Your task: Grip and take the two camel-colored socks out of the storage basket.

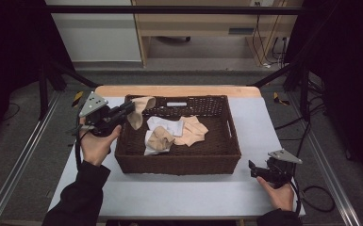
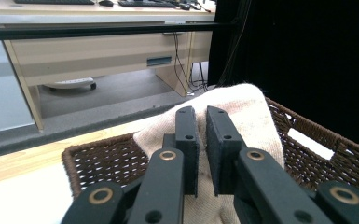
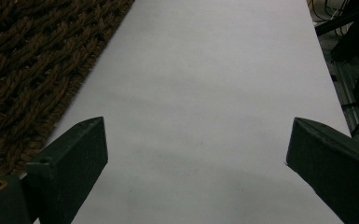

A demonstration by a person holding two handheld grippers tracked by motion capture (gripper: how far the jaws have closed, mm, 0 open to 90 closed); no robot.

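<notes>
**A:** Any brands or text readable here? All I get is a white tag (image 1: 176, 103) on the far wall of the basket (image 1: 179, 162), and it looks blank to me.

**B:** Same, no writing I can make out. In the left gripper view the tag (image 2: 310, 143) is just a pale strip on the weave.

**A:** What's the left gripper (image 1: 131, 108) up to?

**B:** It's at the basket's far left corner, jaws nearly closed and pinching a beige cloth (image 1: 139, 112) that hangs down over the rim. Close up, the cloth (image 2: 242, 112) sits right between the jaws of the left gripper (image 2: 202, 114).

**A:** And the right gripper (image 1: 254, 168)?

**B:** Near the table's right front corner, well apart from the basket, jaws spread wide with nothing in them. Its own view of the right gripper (image 3: 196, 144) has bare white table (image 3: 205, 84) between the jaws.

**A:** Other stuff?

**B:** More cloths (image 1: 174, 133), white and beige, lying inside the basket. The table (image 1: 179, 197) is white with a wooden far edge. Room's dim: grey floor, wooden desk (image 1: 202, 23) behind, cables (image 1: 264, 42) and black curtains (image 1: 344, 70).
</notes>
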